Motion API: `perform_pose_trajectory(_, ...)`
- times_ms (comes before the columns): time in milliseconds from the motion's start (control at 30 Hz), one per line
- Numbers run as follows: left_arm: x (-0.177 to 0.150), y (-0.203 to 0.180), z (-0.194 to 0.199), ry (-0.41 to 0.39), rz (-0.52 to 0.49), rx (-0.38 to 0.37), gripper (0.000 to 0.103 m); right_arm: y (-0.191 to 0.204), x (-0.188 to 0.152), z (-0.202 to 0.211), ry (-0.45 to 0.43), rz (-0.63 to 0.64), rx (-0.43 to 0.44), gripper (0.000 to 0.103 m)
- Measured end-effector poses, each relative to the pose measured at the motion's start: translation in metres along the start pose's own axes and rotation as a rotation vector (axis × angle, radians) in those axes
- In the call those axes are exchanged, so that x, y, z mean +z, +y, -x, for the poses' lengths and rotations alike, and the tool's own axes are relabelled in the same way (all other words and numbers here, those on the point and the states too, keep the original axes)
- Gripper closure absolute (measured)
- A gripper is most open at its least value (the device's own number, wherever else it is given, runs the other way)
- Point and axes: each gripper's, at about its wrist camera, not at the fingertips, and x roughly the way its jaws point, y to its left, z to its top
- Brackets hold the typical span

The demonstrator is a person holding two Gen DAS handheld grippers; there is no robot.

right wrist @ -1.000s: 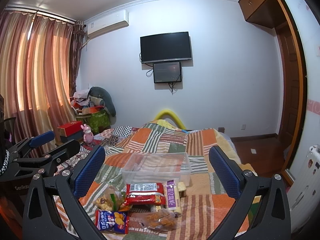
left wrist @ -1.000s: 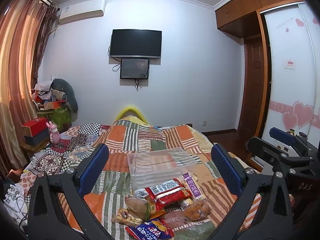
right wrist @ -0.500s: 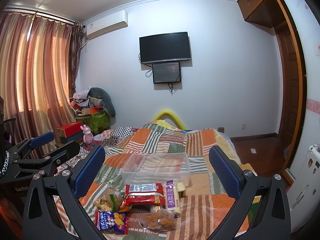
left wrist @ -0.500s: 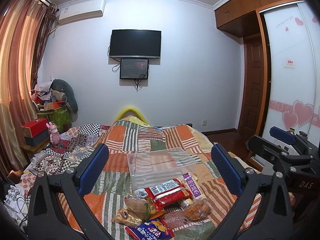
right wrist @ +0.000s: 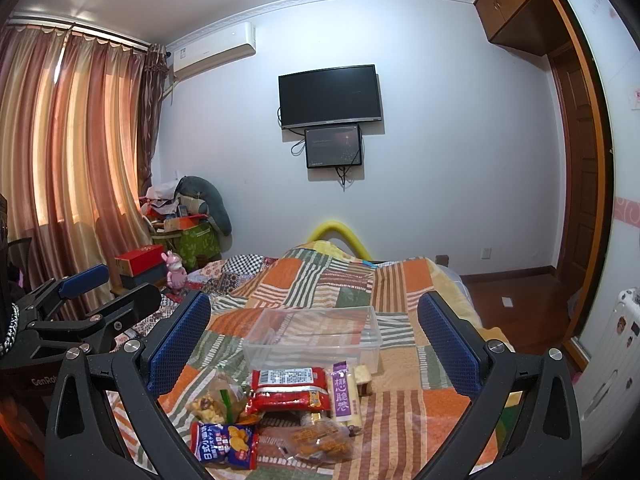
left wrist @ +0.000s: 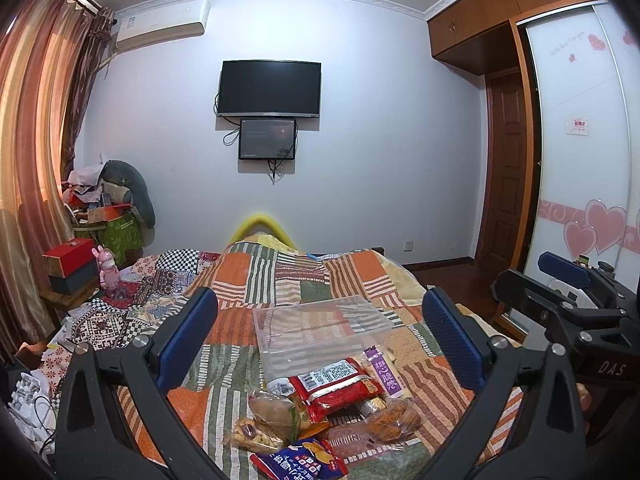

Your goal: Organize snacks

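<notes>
Both tongs wide open and holding nothing: left gripper (left wrist: 320, 344) and right gripper (right wrist: 314, 346) up over the near end of the bed (right wrist: 400, 292), side by side. Just ahead and below, a pile of snack bags: red packet (right wrist: 289, 390) in the middle, purple-label stick (right wrist: 345, 394) touching its right side with its long way pointing near to far, blue bag (right wrist: 224, 442) nearest on the left. Right behind the pile, farther off, the clear box (right wrist: 316, 336), looking empty as far as can be told; stick probably a bit closer to the right tongs.
</notes>
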Motion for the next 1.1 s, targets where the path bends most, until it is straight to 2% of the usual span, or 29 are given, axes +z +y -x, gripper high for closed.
perform_pose_trajectory(800, 0.001, 0.0, 0.0, 0.003, -0.006, -0.002, 0.0, 0.002, 0.001, 0.001, 0.004, -0.004, 0.003, 0.0)
perform_pose_trajectory(1067, -0.005, 0.003, -0.007, 0.027, -0.017, -0.017, 0.0, -0.005, -0.004, -0.009, 0.042, -0.023, 0.005, 0.0)
perform_pose_trajectory(1100, -0.005, 0.005, -0.009, 0.036, -0.017, -0.022, 0.003, -0.006, -0.006, -0.012, 0.056, -0.026, 0.008, 0.0)
